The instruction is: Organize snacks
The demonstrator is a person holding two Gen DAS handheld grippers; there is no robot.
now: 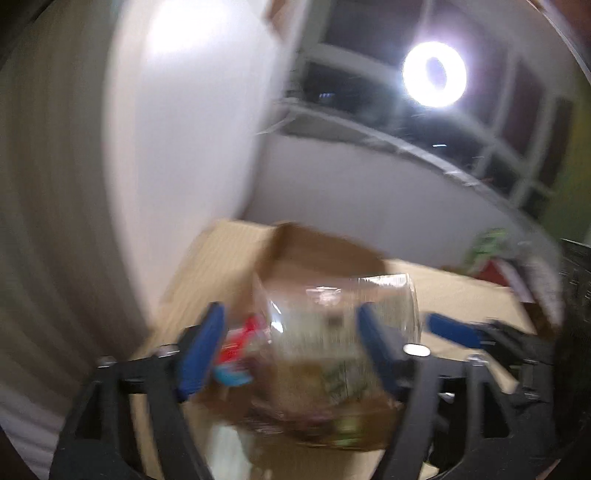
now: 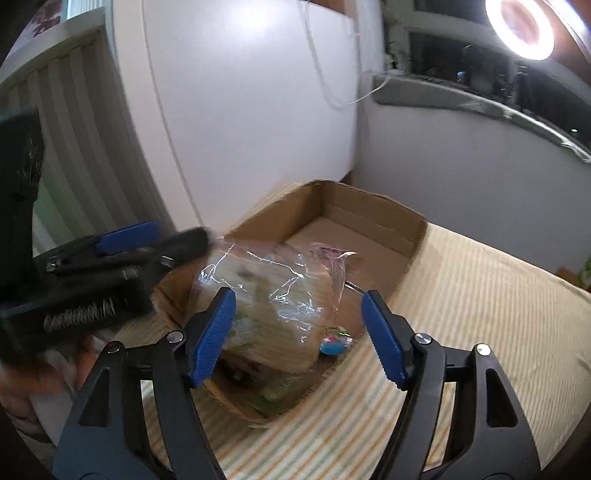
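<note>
A clear plastic snack bag (image 2: 273, 295) sits in the near end of an open cardboard box (image 2: 376, 218) on a striped cloth. The bag (image 1: 332, 343) also shows in the blurred left wrist view, between the blue pads of my left gripper (image 1: 291, 347), whose jaws stand wide apart around it; contact is unclear. My right gripper (image 2: 299, 332) is open and empty, just in front of the box, with the bag beyond its fingertips. The left gripper (image 2: 147, 240) reaches in from the left toward the bag's top. A small red and blue packet (image 1: 236, 354) lies beside the bag.
The box (image 1: 317, 251) stands near a white wall corner. The far half of the box floor (image 2: 332, 236) is bare. A bright ring light (image 2: 521, 26) hangs at top right by the window sill. A green and red packet (image 1: 487, 254) lies at the table's far right.
</note>
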